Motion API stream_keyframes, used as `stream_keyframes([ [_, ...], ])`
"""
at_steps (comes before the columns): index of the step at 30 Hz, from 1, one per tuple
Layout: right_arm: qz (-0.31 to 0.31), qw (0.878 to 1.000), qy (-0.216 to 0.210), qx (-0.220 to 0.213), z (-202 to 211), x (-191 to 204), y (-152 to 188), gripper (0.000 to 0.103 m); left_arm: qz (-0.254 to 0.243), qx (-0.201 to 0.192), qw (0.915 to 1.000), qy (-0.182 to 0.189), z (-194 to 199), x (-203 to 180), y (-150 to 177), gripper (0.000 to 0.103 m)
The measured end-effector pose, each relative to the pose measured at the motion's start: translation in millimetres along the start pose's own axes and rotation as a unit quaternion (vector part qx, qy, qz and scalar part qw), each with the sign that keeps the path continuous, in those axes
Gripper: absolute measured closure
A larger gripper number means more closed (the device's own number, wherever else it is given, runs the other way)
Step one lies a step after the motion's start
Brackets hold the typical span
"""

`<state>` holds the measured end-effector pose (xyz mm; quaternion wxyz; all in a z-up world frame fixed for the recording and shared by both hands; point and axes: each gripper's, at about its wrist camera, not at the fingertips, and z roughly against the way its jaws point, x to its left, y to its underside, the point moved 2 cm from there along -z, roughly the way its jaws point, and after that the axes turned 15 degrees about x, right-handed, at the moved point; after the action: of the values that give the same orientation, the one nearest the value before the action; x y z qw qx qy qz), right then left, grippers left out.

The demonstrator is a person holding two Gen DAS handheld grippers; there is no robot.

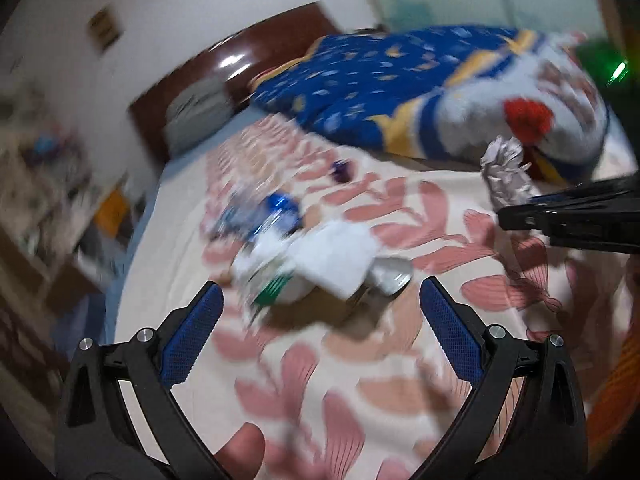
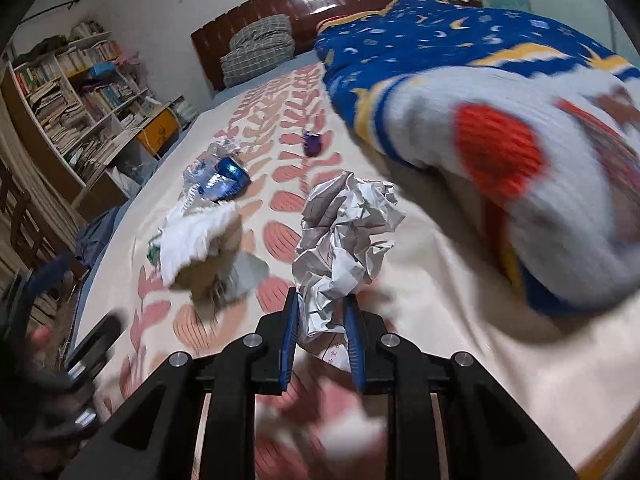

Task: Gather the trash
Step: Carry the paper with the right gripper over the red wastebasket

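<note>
Trash lies on a bed with a leaf-patterned sheet (image 1: 360,360). My right gripper (image 2: 320,304) is shut on a crumpled paper ball (image 2: 346,236) and holds it above the sheet; it also shows in the left wrist view (image 1: 506,172). My left gripper (image 1: 320,292) is open and empty, just short of a pile: a white tissue (image 1: 332,256), a green-and-white carton (image 1: 276,284) and a silver can (image 1: 390,274). A blue crushed can (image 2: 228,178) with a clear wrapper lies further back. A small purple object (image 2: 313,143) sits beyond.
A blue starry quilt with a cartoon print (image 2: 460,92) is bunched on the right. A checked pillow (image 2: 256,50) leans on the dark wooden headboard (image 2: 320,0). A bookshelf (image 2: 68,92) stands left of the bed.
</note>
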<state>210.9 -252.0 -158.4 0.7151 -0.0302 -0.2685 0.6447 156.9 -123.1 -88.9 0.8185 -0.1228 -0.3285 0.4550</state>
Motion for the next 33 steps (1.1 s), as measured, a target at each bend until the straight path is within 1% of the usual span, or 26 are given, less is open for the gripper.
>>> stream_keyframes([
  [1, -0.003, 1.0, 0.004, 0.0, 5.1, -5.9, 8.3, 0.08, -0.02, -0.007, 0.9997, -0.008, -4.7, -8.7, -4.9, 0.005],
  [3, -0.009, 1.0, 0.013, 0.003, 12.8, -17.3, 22.0, 0.08, -0.037, -0.01, 0.9991, -0.014, -13.2, -17.1, -11.0, 0.005],
  [7, -0.023, 0.999, 0.021, 0.011, 23.3, -34.3, 40.5, 0.08, -0.044, 0.008, 0.9989, -0.014, -39.9, -17.9, -26.3, 0.007],
  [8, -0.024, 0.999, 0.023, 0.01, 25.5, -37.9, 43.7, 0.08, -0.044, 0.016, 0.9988, -0.01, -47.2, -16.8, -28.6, 0.019],
  [9, -0.025, 0.999, 0.026, 0.01, 27.8, -39.8, 45.4, 0.08, -0.044, 0.023, 0.9988, -0.005, -50.7, -16.7, -28.3, 0.046],
  [10, -0.024, 0.999, 0.028, 0.009, 29.3, -41.8, 47.6, 0.08, -0.04, 0.044, 0.9982, 0.007, -60.4, -15.5, -29.3, 0.06],
  [11, -0.024, 0.999, 0.029, 0.009, 30.2, -42.2, 46.9, 0.08, -0.037, 0.054, 0.9978, 0.012, -65.3, -15.1, -29.5, 0.081],
  [12, -0.024, 0.999, 0.028, 0.008, 30.8, -42.4, 45.7, 0.08, -0.031, 0.072, 0.9968, 0.014, -74.9, -12.2, -28.4, 0.085],
  [13, -0.023, 0.999, 0.027, 0.007, 31.8, -43.0, 45.3, 0.08, -0.026, 0.075, 0.9967, 0.012, -76.8, -12.3, -25.6, 0.087],
  [15, -0.02, 0.999, 0.025, 0.005, 33.8, -42.1, 44.5, 0.08, -0.014, 0.083, 0.9964, 0.004, -78.5, -9.5, -20.8, 0.1],
  [16, -0.018, 1.0, 0.023, 0.005, 35.0, -40.6, 44.6, 0.08, -0.006, 0.08, 0.9967, -0.01, -75.6, -6.9, -18.5, 0.1],
  [19, -0.006, 1.0, 0.016, 0.006, 36.2, -32.5, 43.4, 0.08, 0.001, 0.059, 0.998, -0.023, -58.3, -5.3, -13.7, 0.102],
  [22, 0.003, 1.0, 0.013, 0.007, 37.0, -26.3, 43.9, 0.08, 0.002, 0.045, 0.9982, -0.04, -46.8, -5.5, -12.0, 0.102],
  [25, 0.004, 1.0, 0.011, 0.007, 37.7, -23.1, 45.2, 0.08, 0.002, 0.033, 0.9983, -0.049, -35.6, -2.8, -10.8, 0.102],
  [26, 0.005, 1.0, 0.011, 0.006, 39.5, -22.6, 46.4, 0.08, 0.003, 0.028, 0.9985, -0.047, -30.5, -1.2, -11.2, 0.102],
  [27, 0.005, 1.0, 0.012, 0.005, 41.7, -22.0, 47.6, 0.08, 0.004, 0.013, 0.999, -0.043, -15.5, 0.7, -9.2, 0.102],
  [29, 0.003, 1.0, 0.012, 0.004, 46.2, -22.0, 50.0, 0.08, 0.01, -0.005, 0.9992, -0.039, 0.8, 6.2, -11.9, 0.102],
  [30, 0.002, 1.0, 0.011, 0.002, 49.6, -22.5, 51.3, 0.08, 0.014, -0.023, 0.9992, -0.029, 20.9, 9.8, -11.5, 0.102],
  [33, 0.002, 1.0, 0.011, -0.003, 61.6, -23.2, 54.8, 0.08, 0.025, -0.055, 0.9982, -0.002, 61.7, 17.4, -11.5, 0.102],
])
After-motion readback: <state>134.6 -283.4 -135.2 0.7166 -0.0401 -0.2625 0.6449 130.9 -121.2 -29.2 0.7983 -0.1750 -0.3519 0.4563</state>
